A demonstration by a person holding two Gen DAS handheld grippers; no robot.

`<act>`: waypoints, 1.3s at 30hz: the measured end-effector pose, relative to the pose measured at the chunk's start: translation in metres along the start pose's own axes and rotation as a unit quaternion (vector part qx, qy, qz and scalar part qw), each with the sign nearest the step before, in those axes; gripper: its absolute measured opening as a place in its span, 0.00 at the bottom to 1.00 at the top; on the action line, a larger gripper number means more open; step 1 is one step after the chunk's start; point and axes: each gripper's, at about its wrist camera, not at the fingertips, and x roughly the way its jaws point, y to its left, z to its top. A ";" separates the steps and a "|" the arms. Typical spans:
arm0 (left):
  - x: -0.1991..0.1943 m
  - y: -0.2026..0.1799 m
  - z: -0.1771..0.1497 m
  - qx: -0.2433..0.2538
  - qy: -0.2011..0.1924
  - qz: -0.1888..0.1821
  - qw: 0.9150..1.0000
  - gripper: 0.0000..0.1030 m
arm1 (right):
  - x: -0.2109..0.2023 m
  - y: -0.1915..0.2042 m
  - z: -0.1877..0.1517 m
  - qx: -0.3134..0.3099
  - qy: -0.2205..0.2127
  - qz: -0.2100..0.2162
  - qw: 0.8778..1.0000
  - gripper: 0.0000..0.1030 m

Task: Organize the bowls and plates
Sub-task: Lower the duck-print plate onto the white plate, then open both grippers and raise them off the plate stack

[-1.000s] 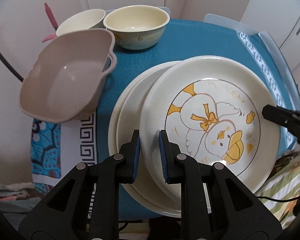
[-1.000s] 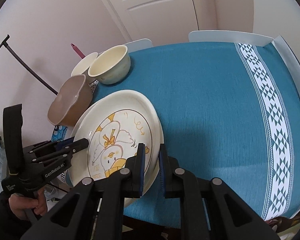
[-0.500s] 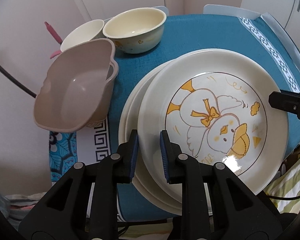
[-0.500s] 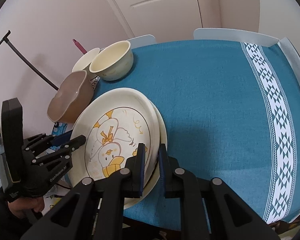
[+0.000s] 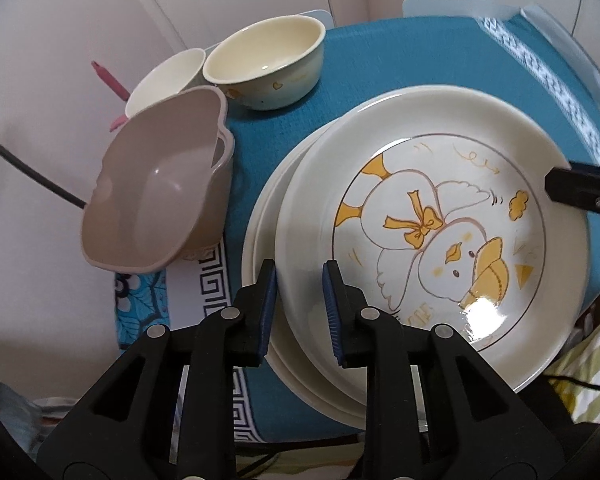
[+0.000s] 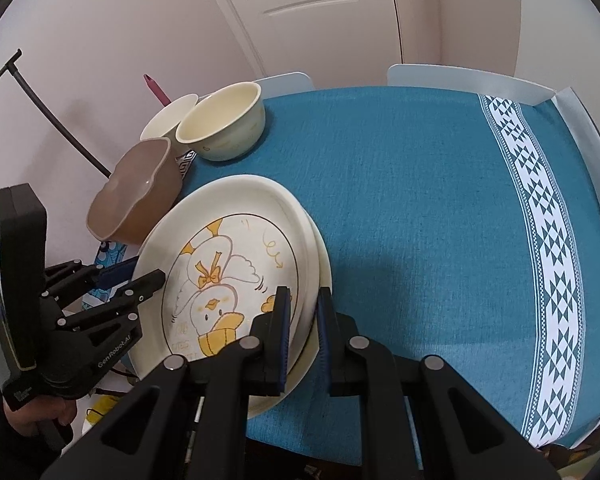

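Observation:
A cream plate with a yellow duck drawing [image 5: 420,220] [image 6: 228,264] lies on top of plain cream plates [image 5: 260,240] near the table's front left edge. My left gripper [image 5: 300,300] [image 6: 146,272] straddles the duck plate's near rim, and a gap shows beside the pads, so they are not pressing. My right gripper [image 6: 302,308] is shut on the rim at the opposite side. One of its fingers [image 5: 568,188] shows over the plate in the left wrist view.
A taupe lobed bowl [image 5: 156,192] stands left of the plates. Behind it are a cream bowl [image 5: 264,64] and a smaller white bowl [image 5: 164,80]. The teal tablecloth [image 6: 420,200] stretches right. White chair backs [image 6: 460,80] line the far edge. A hand [image 6: 32,432] holds the left gripper.
The duck plate has shifted to sit more squarely over the plain plates. My left gripper's jaws have widened a little around its rim. The right gripper keeps its grip.

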 end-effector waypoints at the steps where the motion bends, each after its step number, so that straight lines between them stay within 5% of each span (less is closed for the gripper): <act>1: 0.000 -0.002 0.000 0.003 0.000 0.005 1.000 0.21 | 0.000 0.000 0.000 0.000 0.000 -0.001 1.000 0.12; 30: -0.008 -0.006 0.001 0.004 0.004 0.023 1.000 0.21 | 0.003 0.007 -0.003 -0.016 0.008 -0.027 0.999 0.12; 33: -0.014 -0.003 0.003 -0.001 -0.004 0.018 1.000 0.30 | 0.005 0.006 -0.004 -0.016 0.012 -0.030 0.999 0.12; 39: -0.018 -0.003 0.004 -0.005 -0.007 0.003 1.000 0.31 | 0.005 0.007 -0.006 -0.017 0.010 -0.026 0.999 0.12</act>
